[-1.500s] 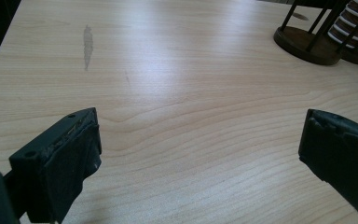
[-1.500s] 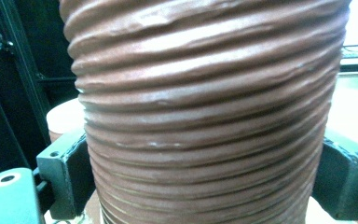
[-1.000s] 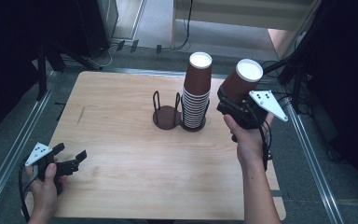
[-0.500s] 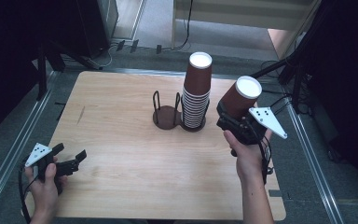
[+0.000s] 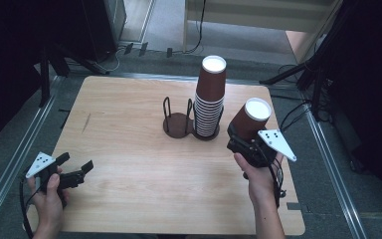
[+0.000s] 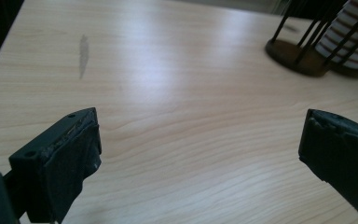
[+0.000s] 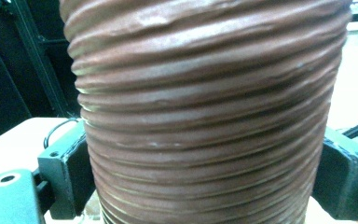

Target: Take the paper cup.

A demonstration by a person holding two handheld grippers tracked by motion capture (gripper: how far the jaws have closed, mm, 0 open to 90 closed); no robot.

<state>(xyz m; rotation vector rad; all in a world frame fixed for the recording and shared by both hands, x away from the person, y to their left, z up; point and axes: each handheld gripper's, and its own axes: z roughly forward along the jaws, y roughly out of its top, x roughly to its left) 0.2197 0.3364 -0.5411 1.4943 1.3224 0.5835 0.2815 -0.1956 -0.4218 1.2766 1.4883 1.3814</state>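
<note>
Holding a single brown ribbed paper cup (image 5: 250, 119) in the right gripper (image 5: 240, 141), jaws pressed against both sides of the cup wall low on its body, seen close up in the right gripper view (image 7: 205, 112) with a black pad at either flank. Cup tilted, white inside showing at the mouth, nothing visible in it; raised off the bench (image 5: 129, 149) near the right edge, just right of the cup holder (image 5: 191, 122). Right hand (image 5: 258, 174) wrapped round the grip from below, forearm coming in from the bottom edge, grey three-cornered plate (image 5: 276, 142) sitting on top.

Over in the middle of the bench: a dark wire holder with two round bays. Right bay packed with a tall stack of cups (image 5: 210, 97), brown sleeves with white rims showing band after band, top cup open and white inside. Left bay bare, just the dark disc and two wire loops standing up.

Down at the near-left corner: left gripper (image 5: 74, 172) held low over the wood, jaws spread wide, nothing between them but bare grain in the left gripper view (image 6: 200, 149). Left hand (image 5: 49, 199) clasped round the handle, pointing toward the holder, well apart from it. Faint grey smudge (image 6: 83, 53) on the wood farther out.
</note>
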